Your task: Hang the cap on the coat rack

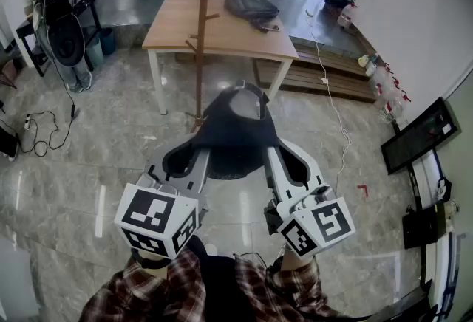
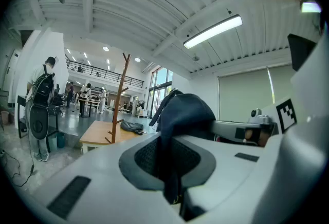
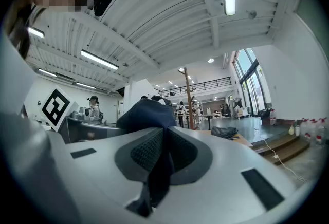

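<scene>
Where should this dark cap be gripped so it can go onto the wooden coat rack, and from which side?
By its rim, one pinch on each side, coming from the person's side, as the left gripper and right gripper do. That spreads the cap and leaves its far, open end facing the coat rack.

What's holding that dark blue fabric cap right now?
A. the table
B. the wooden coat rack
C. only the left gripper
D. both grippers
D: the dark blue fabric cap is pinched in the closed jaws of the left gripper and the right gripper alike.
</scene>
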The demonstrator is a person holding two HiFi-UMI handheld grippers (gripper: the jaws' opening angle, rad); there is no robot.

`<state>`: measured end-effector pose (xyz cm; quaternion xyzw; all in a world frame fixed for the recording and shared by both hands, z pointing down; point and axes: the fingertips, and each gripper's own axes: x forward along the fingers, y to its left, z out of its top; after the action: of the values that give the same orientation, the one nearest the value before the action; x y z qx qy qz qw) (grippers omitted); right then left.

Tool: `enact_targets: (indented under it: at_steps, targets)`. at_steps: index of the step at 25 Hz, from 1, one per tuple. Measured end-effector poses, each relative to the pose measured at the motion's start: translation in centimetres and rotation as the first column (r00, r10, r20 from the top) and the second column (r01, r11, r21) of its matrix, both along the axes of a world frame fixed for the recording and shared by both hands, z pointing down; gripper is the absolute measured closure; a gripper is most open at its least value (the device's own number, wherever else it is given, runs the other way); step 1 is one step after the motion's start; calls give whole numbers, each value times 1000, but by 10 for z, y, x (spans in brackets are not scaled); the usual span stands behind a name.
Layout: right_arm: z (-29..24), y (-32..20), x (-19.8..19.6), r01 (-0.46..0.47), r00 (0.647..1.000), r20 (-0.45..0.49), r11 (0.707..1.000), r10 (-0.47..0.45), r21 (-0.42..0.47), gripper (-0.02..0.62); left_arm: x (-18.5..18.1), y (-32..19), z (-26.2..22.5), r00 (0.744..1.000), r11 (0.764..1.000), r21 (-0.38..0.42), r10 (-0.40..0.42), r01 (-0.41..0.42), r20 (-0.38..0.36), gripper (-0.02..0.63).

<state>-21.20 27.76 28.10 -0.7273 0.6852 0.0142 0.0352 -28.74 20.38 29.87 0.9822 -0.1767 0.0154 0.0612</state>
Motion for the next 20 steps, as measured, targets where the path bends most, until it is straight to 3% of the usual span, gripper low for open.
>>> enact_targets:
  at_steps: [10,20]
  targets:
    - [21,3,6,19,998,59,999,-17,-26,566,4,4,17,998,1000,-23,-17,18,54,578]
    - [27,-60,53,1,999,55,999,1,-39,566,53,-60,25,999,999,-40,0,2,45,578]
